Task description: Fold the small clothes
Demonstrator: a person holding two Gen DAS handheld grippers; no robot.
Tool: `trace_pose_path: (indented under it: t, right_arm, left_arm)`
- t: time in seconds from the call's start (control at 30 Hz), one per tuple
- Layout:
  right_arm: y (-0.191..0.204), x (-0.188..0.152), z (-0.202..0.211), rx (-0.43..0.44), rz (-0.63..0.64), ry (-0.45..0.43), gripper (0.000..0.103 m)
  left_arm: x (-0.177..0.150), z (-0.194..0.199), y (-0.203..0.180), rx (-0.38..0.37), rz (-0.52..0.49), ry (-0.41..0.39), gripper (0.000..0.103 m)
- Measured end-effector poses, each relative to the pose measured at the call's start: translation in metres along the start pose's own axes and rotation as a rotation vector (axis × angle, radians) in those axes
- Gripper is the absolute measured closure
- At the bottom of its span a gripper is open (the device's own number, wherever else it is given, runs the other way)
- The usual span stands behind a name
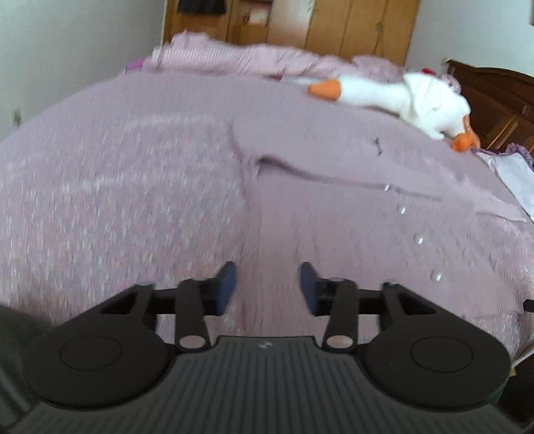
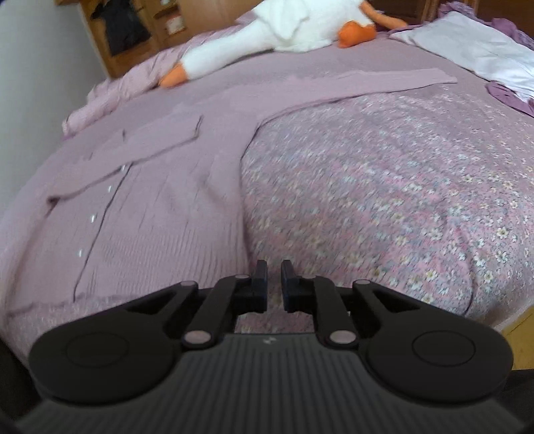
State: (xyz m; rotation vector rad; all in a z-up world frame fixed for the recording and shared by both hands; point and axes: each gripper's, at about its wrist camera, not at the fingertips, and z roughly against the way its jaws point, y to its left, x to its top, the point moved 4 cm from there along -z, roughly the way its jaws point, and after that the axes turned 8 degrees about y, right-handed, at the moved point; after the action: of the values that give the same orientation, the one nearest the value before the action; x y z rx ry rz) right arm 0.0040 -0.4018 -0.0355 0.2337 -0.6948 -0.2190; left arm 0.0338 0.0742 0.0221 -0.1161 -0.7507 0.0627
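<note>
Left wrist view: my left tongs (image 1: 267, 287) gape wide, nothing between the pads, hovering over the lower part of the lilac cardigan (image 1: 333, 207). Cardigan lies flat on the bed (image 1: 116, 173), one sleeve folded across its chest, snaps running down the front. Plush goose (image 1: 400, 96) lies beyond the cardigan, near the headboard (image 1: 494, 100).

Right wrist view: my right tongs (image 2: 273, 283) are parted by a narrow gap, holding nothing, just beside the cardigan's (image 2: 160, 187) hem edge. Other sleeve stretches away from the goose (image 2: 267, 30) toward the pillow (image 2: 474, 50). Frames blurry.
</note>
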Motion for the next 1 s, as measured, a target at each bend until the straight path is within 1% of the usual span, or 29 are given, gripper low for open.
trace_pose_path:
  t: [0.03, 0.07, 0.13, 0.23, 0.27, 0.3, 0.33, 0.37, 0.4, 0.43, 0.47, 0.53, 0.6, 0.67, 0.7, 0.77, 0.9, 0.93, 1.0]
  right_arm:
    - [-0.001, 0.004, 0.001, -0.003, -0.009, -0.015, 0.09]
    - [-0.002, 0.007, 0.002, -0.006, -0.014, -0.028, 0.09]
    - [-0.003, 0.016, 0.002, 0.01, -0.029, -0.051, 0.09]
    - [-0.009, 0.033, -0.003, 0.058, -0.058, -0.051, 0.09]
    - [-0.012, 0.039, -0.004, 0.062, -0.062, -0.059, 0.09]
    - [-0.015, 0.048, -0.005, 0.058, -0.061, -0.079, 0.083]
    - [-0.019, 0.056, -0.006, 0.055, -0.056, -0.104, 0.073]
    - [-0.024, 0.064, -0.007, 0.058, -0.049, -0.134, 0.044]
    - [-0.032, 0.075, -0.011, 0.052, -0.05, -0.158, 0.017]
    - [-0.041, 0.085, -0.015, 0.037, -0.064, -0.179, 0.013]
    - [-0.052, 0.093, -0.018, 0.016, -0.083, -0.196, 0.016]
    - [-0.076, 0.115, -0.028, -0.001, -0.148, -0.204, 0.016]
    - [-0.102, 0.136, -0.036, 0.026, -0.266, -0.242, 0.016]
    - [-0.129, 0.158, -0.046, 0.063, -0.368, -0.268, 0.016]
    - [-0.142, 0.167, -0.051, 0.067, -0.411, -0.279, 0.016]
    - [-0.166, 0.184, -0.064, 0.061, -0.478, -0.293, 0.016]
    - [-0.212, 0.197, -0.09, 0.053, -0.615, -0.303, 0.015]
    - [-0.222, 0.197, -0.096, 0.051, -0.65, -0.288, 0.015]
    - [-0.24, 0.196, -0.105, 0.061, -0.706, -0.268, 0.016]
  left_arm:
    - [0.004, 0.0, -0.005, 0.006, -0.027, -0.022, 0.042]
    - [0.009, -0.001, -0.011, 0.019, -0.052, -0.036, 0.042]
    - [0.017, -0.002, -0.018, 0.034, -0.071, -0.055, 0.038]
    - [0.033, -0.008, -0.03, 0.016, -0.074, -0.095, 0.036]
    - [0.04, -0.011, -0.035, 0.011, -0.078, -0.108, 0.036]
    - [0.047, -0.014, -0.041, 0.008, -0.087, -0.122, 0.034]
    - [0.055, -0.018, -0.047, 0.01, -0.1, -0.138, 0.031]
    - [0.063, -0.023, -0.052, 0.013, -0.114, -0.156, 0.029]
    - [0.071, -0.027, -0.058, 0.016, -0.128, -0.175, 0.025]
    - [0.079, -0.031, -0.065, 0.016, -0.143, -0.195, 0.025]
    - [0.085, -0.038, -0.07, 0.011, -0.154, -0.206, 0.025]
    - [0.101, -0.05, -0.08, -0.007, -0.163, -0.212, 0.025]
    - [0.119, -0.066, -0.087, -0.036, -0.162, -0.217, 0.024]
    - [0.133, -0.083, -0.093, -0.057, -0.164, -0.228, 0.019]
    - [0.141, -0.092, -0.096, -0.064, -0.163, -0.237, 0.017]
    - [0.152, -0.111, -0.099, -0.068, -0.145, -0.247, 0.015]
    - [0.16, -0.141, -0.094, -0.097, -0.075, -0.229, 0.015]
    - [0.158, -0.146, -0.089, -0.097, -0.065, -0.229, 0.015]
    - [0.153, -0.155, -0.079, -0.068, -0.057, -0.223, 0.015]
